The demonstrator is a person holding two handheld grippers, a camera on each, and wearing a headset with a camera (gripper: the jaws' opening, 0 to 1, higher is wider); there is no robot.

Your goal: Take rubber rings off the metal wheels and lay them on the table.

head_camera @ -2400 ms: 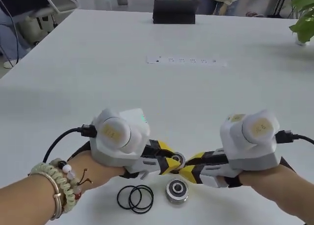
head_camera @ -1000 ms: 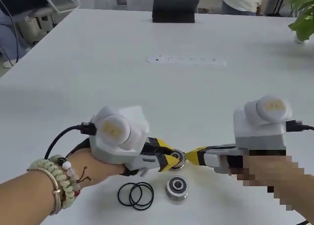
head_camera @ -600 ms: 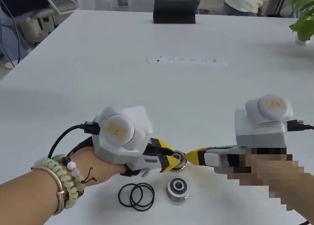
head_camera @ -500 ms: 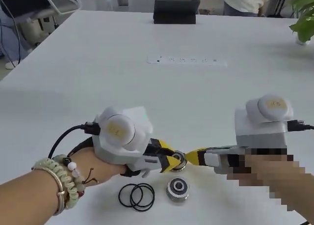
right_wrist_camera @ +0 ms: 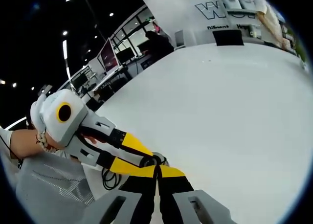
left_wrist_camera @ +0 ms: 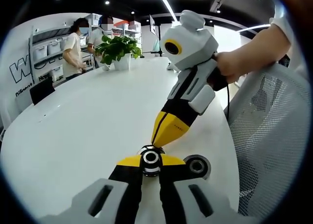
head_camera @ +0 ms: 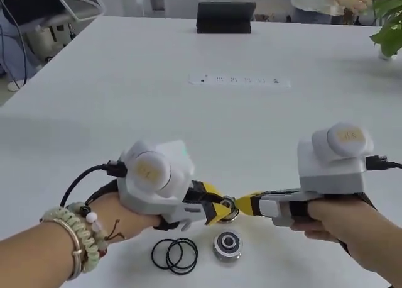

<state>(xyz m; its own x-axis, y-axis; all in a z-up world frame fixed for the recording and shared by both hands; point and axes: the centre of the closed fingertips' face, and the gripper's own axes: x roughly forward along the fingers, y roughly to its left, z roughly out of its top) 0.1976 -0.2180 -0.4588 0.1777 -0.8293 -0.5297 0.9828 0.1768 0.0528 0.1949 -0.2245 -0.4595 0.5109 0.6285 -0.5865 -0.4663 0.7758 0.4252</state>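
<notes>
White table, long and pale, open-plan office beyond it.

1. Left hand-held gripper: jaws clamped on the held wheel, one on each flat side, lifted clear of the table.
2. Right hand-held gripper: jaws pressed together to a point, tip touching the held wheel's rim from 3 o'clock in the head view. You cannot tell whether rubber is pinched between them.
3. Second wheel: lying flat on the table, near, at 6 o'clock from the held wheel.
4. Loose rubber rings: black, overlapping, bare on the table at 7 o'clock, just beside the second wheel.

Step in hand, by judgement: peeling a ring off the held wheel.
- Grip firmly with your left so the wheel cannot spin or slip.
- Work the right tip under the ring's edge and nip rubber only.
- Draw it off along the axle line, away from the left jaws. The ring will likely stretch and snap back, so pull slowly.
- Lay it with the others at 7 o'clock.

Containers:
- Pot: white, at the table's far end, holding a leafy plant.
- Black box: at 12 o'clock, contents cannot be told.
</notes>
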